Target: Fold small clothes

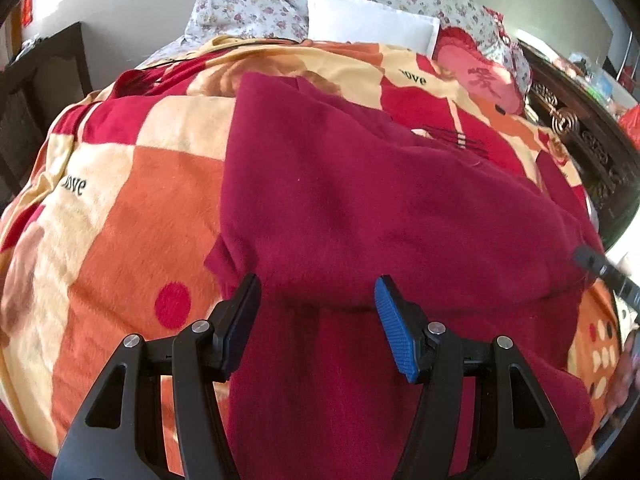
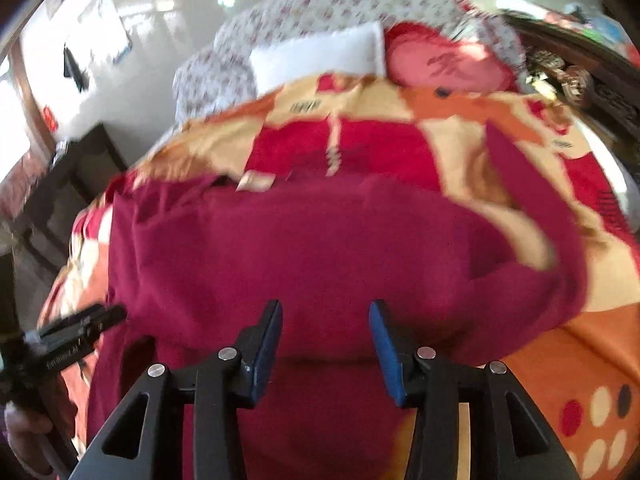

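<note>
Left wrist view: one dark red garment [image 1: 360, 200] lies spread on one patterned blanket [image 1: 120, 200]; the left gripper [image 1: 318, 296] hangs above it, jaws apart and empty. One white pillow [image 1: 368, 20] lies beyond.

Right wrist view: the right gripper [image 2: 326, 320] is likewise released and empty over the same garment.

You can read "love" printed in black on the patterned blanket [image 1: 132, 184], near its left edge and again toward the pillows, while the pink cushion [image 1: 480, 74] carries a character too blurred to read.
</note>
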A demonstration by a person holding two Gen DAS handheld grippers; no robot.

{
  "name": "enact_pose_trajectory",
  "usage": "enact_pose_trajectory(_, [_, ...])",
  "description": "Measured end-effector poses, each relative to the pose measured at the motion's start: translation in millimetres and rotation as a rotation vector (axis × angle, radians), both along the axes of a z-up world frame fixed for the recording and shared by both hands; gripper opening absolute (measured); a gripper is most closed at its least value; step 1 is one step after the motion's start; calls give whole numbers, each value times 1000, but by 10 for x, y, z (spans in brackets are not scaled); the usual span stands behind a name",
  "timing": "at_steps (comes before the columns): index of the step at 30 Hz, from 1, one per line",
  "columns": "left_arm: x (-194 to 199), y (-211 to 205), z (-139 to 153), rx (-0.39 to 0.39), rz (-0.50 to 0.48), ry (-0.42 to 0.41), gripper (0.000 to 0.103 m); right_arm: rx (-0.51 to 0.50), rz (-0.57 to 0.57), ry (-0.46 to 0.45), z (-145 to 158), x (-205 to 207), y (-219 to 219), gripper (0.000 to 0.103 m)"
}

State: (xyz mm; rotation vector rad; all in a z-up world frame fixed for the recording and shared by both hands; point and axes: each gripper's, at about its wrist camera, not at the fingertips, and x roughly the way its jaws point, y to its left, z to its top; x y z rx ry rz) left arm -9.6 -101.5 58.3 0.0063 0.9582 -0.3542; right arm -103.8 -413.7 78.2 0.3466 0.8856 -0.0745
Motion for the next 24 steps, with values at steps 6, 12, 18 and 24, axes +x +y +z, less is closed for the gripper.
enact_pose_trajectory(6, [-104, -26, -157, 9, -6, 40, 59, -157, -201, 52, 129, 92, -698, 44])
enact_pose_trajectory(12, [-153, -32, -177, 21, -1, 53, 59, -230, -276, 224, -193, 680, -1339, 46])
enact_pose_trajectory(18, [-171, -14, -124, 38, -6, 50, 59, -97, -298, 239, -405, 671, -1727, 11])
enact_pose_trajectory(24, [-156, 18, -117, 9, 9, 61, 59, 4, -504, 70, 1, -387, -2200, 9])
